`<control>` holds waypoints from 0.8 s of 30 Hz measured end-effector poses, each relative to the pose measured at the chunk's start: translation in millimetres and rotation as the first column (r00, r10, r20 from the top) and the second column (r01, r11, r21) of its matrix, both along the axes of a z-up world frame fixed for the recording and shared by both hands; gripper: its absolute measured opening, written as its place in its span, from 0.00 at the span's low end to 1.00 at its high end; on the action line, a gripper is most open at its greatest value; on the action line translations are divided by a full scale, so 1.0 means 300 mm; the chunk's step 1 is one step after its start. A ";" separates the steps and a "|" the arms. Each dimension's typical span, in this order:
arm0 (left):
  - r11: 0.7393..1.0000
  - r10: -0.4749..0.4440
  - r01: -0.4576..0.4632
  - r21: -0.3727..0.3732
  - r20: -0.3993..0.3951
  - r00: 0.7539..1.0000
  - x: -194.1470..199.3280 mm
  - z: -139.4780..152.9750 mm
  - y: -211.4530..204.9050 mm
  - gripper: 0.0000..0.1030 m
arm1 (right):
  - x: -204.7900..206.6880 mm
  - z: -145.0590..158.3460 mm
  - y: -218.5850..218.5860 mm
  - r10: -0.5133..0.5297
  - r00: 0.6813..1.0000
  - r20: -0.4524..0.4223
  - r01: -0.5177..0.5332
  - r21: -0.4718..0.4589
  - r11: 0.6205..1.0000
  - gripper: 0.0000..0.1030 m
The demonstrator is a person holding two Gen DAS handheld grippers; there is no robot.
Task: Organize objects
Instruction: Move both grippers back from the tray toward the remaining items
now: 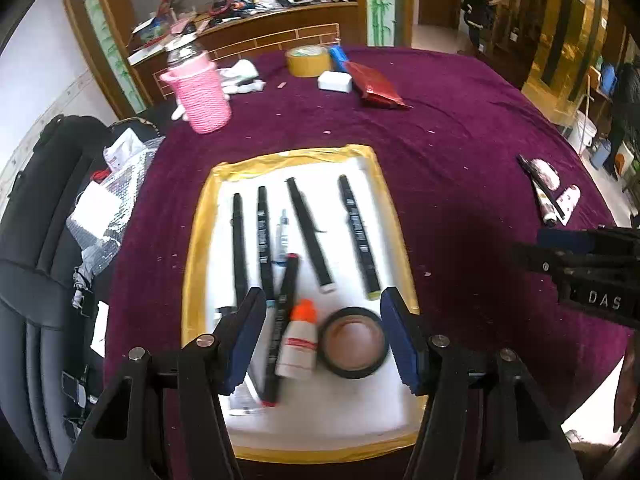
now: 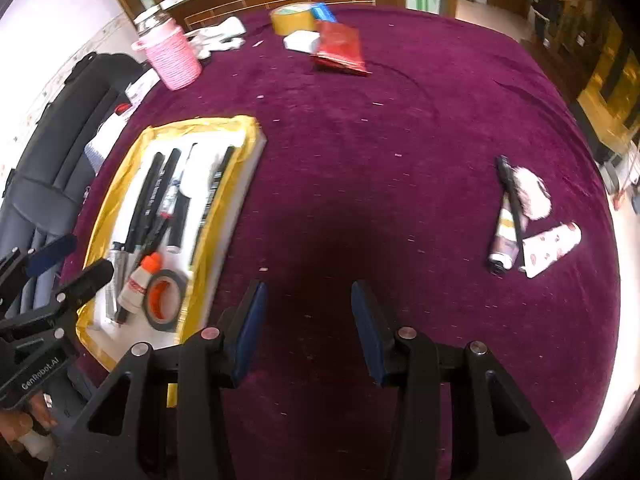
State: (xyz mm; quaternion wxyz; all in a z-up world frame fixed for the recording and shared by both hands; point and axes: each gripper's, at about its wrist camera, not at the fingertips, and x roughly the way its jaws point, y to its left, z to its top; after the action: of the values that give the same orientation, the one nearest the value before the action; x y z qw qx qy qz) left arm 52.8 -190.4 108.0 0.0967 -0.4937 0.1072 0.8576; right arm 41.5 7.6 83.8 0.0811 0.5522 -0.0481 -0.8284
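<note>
Both hand-held grippers, left (image 1: 324, 334) and right (image 2: 306, 330), gape empty.

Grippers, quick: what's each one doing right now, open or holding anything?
Left gripper: open, empty, over the tray.
Right gripper: open, empty, over the purple tablecloth.

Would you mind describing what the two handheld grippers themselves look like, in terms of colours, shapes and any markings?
Both are matte black plastic frames with triangular cut-outs and round silver bolt heads. The left gripper and the right gripper each carry two flat fingers faced with dark blue pads. Seen from the side, the right one bears white "DAS" lettering, the left one "GenRobot.AI". No cables or sleeves are visible.
</note>
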 end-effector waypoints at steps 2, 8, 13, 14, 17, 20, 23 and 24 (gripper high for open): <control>1.000 -0.010 0.010 -0.005 0.005 1.000 0.007 -0.002 0.039 0.52 | 0.002 -0.003 0.048 -0.014 1.000 0.004 0.014 -0.003 1.000 0.41; 0.999 -0.046 0.045 0.017 0.049 0.998 0.011 -0.018 0.178 0.52 | 0.000 -0.010 0.239 -0.088 0.996 0.003 0.088 -0.019 0.996 0.41; 0.996 -0.061 0.054 0.072 0.099 0.993 0.014 -0.036 0.263 0.52 | -0.020 -0.004 0.516 -0.238 0.971 -0.001 0.238 -0.045 0.970 0.41; 0.996 -0.059 0.051 0.077 0.103 0.993 0.017 -0.038 0.277 0.52 | -0.028 -0.002 0.587 -0.279 0.960 -0.002 0.279 -0.048 0.959 0.41; 0.995 -0.045 0.034 0.091 0.119 0.992 0.017 -0.047 0.308 0.52 | -0.066 -0.009 0.752 -0.358 0.934 0.006 0.358 -0.075 0.931 0.41; 0.995 -0.021 0.007 0.104 0.128 0.991 0.016 -0.056 0.322 0.52 | -0.131 -0.040 0.858 -0.382 0.923 0.041 0.384 -0.104 0.917 0.41; 0.994 0.005 -0.021 0.112 0.141 0.990 0.018 -0.065 0.334 0.52 | -0.203 -0.092 0.884 -0.353 0.932 0.086 0.361 -0.102 0.927 0.41; 0.993 0.010 -0.027 0.113 0.144 0.989 0.018 -0.070 0.334 0.52 | -0.220 -0.105 0.882 -0.341 0.935 0.093 0.350 -0.106 0.931 0.41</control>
State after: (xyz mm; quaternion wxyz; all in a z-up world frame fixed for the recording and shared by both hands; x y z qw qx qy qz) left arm 58.4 -90.3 87.2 0.1244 -0.5488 0.0459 0.8254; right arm -24.6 272.2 52.4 -0.0345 0.5589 -0.1974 -0.8046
